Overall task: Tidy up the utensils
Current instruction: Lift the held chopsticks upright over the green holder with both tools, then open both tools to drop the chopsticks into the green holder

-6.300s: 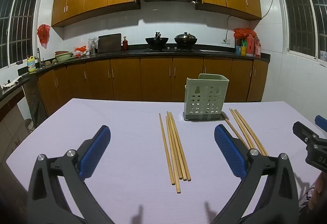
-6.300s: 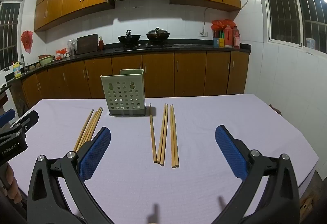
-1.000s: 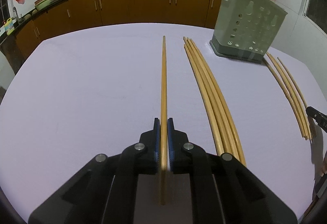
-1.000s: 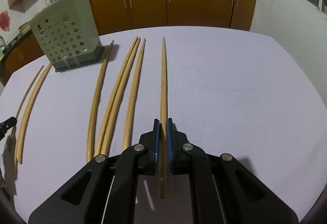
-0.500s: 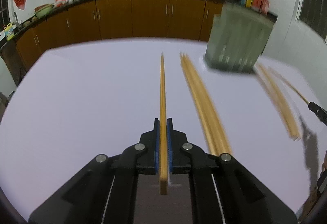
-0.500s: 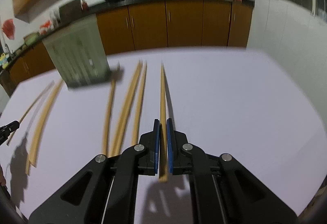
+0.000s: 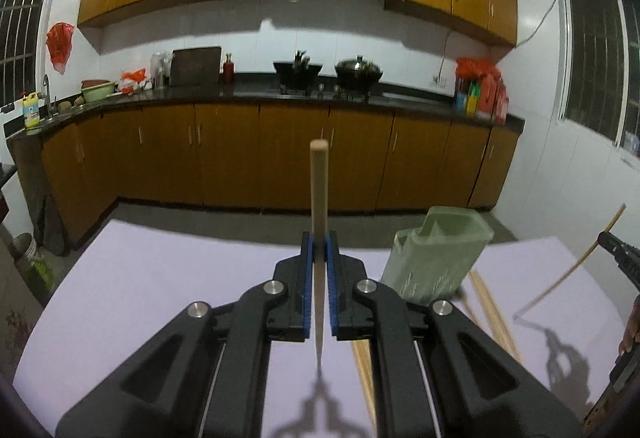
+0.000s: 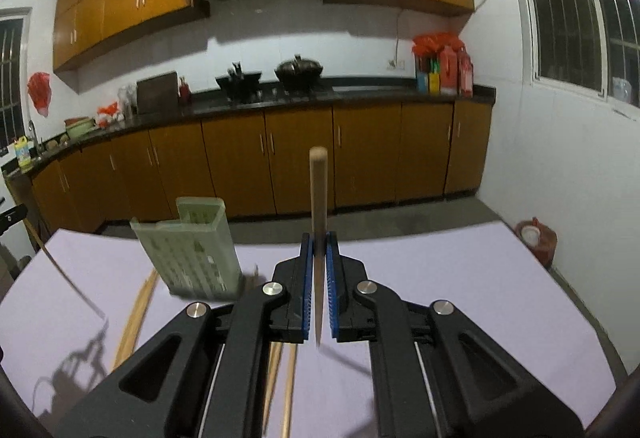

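Observation:
My left gripper (image 7: 319,240) is shut on a wooden chopstick (image 7: 319,190) that sticks out ahead, raised above the lilac table (image 7: 160,278). My right gripper (image 8: 319,240) is shut on another chopstick (image 8: 318,190), also lifted off the table. The green perforated utensil holder (image 7: 436,258) stands ahead and right of the left gripper; in the right wrist view the holder (image 8: 192,250) is ahead and left. Loose chopsticks (image 7: 490,306) lie beside the holder, and more chopsticks (image 8: 136,314) rest on the cloth. The right-hand chopstick (image 7: 576,266) shows at the edge of the left wrist view.
Wooden kitchen cabinets (image 7: 260,158) and a dark counter with pots (image 7: 328,72) run along the far wall. A window (image 8: 576,6) is on the right. A red jug (image 8: 536,238) sits on the floor past the table's right edge.
Both grippers have risen from the table with a chopstick each and tilted up toward level. The other chopsticks stay on the cloth.

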Motion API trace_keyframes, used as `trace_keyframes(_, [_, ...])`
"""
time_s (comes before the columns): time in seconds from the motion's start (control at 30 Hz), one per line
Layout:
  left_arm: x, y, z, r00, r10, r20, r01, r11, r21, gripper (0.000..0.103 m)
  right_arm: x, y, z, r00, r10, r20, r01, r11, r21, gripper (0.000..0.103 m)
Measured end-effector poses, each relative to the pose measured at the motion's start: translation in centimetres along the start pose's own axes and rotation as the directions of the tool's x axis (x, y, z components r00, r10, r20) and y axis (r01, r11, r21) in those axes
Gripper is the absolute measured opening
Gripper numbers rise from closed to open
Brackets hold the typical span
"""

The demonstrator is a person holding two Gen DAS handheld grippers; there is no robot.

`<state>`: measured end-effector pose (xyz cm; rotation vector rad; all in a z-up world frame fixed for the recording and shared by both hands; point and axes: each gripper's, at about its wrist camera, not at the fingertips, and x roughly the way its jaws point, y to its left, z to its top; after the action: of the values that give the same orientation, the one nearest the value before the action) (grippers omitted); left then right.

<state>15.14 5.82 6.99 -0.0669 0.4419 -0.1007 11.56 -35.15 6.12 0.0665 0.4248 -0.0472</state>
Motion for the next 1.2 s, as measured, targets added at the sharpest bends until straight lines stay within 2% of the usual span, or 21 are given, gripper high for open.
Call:
trace_keyframes(0.1, [-0.6,-0.4,2.5,0.998,-0.009,0.061,0.009,1.0,-0.002,0.008,-1.1,0.9,3.0,0.996,0.033,0.081,-0.032,0.999,-0.005,0.007])
trace_keyframes(0.2, [-1.4,-1.1,5.4,0.989,-0.04,0.142,0.045,0.999,-0.028,0.008,-2.3,1.8,5.8,0.983,0.074,0.17,-0.076,0.997,0.005,0.007])
trace_keyframes(0.33, [-1.7,-2.7,8.6,0.967,-0.078,0.242,0.097,0.993,-0.068,0.008,-3.1,3.7,9.1,0.944,0.151,0.294,-0.166,0.986,0.028,0.007])
trace_keyframes(0.43, [-1.0,-4.3,10.0,0.952,-0.118,0.281,0.145,0.986,-0.08,0.008,-2.0,5.7,9.6,0.924,0.187,0.333,-0.203,0.979,0.011,0.007])
trace_keyframes(0.5, [0.2,-5.5,10.3,0.948,-0.144,0.284,0.172,0.982,-0.075,0.008,-0.6,6.8,9.3,0.923,0.211,0.321,-0.223,0.975,0.002,0.007])
trace_keyframes(0.67, [3.8,-8.0,9.3,0.936,-0.177,0.303,0.199,0.979,-0.044,0.008,3.6,8.0,7.6,0.944,0.213,0.251,-0.22,0.976,0.0,0.007])
trace_keyframes(0.83, [7.1,-10.0,7.6,0.954,-0.18,0.241,0.185,0.983,0.001,0.008,6.3,8.1,6.0,0.962,0.226,0.154,-0.232,0.972,0.023,0.007])
trace_keyframes(0.97, [9.2,-10.0,6.4,0.97,-0.182,0.16,0.187,0.982,-0.018,0.008,6.6,8.5,5.0,0.967,0.233,0.101,-0.235,0.972,0.005,0.009])
trace_keyframes(1.03, [9.7,-9.6,5.9,0.974,-0.185,0.133,0.192,0.981,-0.036,0.012,6.6,8.4,4.9,0.969,0.232,0.087,-0.234,0.972,0.01,0.021])
trace_keyframes(1.07, [9.8,-9.3,5.4,0.974,-0.185,0.128,0.191,0.981,-0.041,0.017,6.3,8.4,4.9,0.969,0.23,0.089,-0.232,0.972,0.016,0.034])
trace_keyframes(1.1, [9.8,-9.2,5.4,0.975,-0.183,0.125,0.19,0.981,-0.044,0.019,6.2,8.3,5.0,0.969,0.229,0.095,-0.232,0.972,0.02,0.04])
trace_keyframes(1.2, [9.0,-8.7,5.1,0.974,-0.183,0.136,0.191,0.981,-0.046,0.024,5.0,8.1,5.6,0.968,0.222,0.118,-0.225,0.974,0.019,0.041])
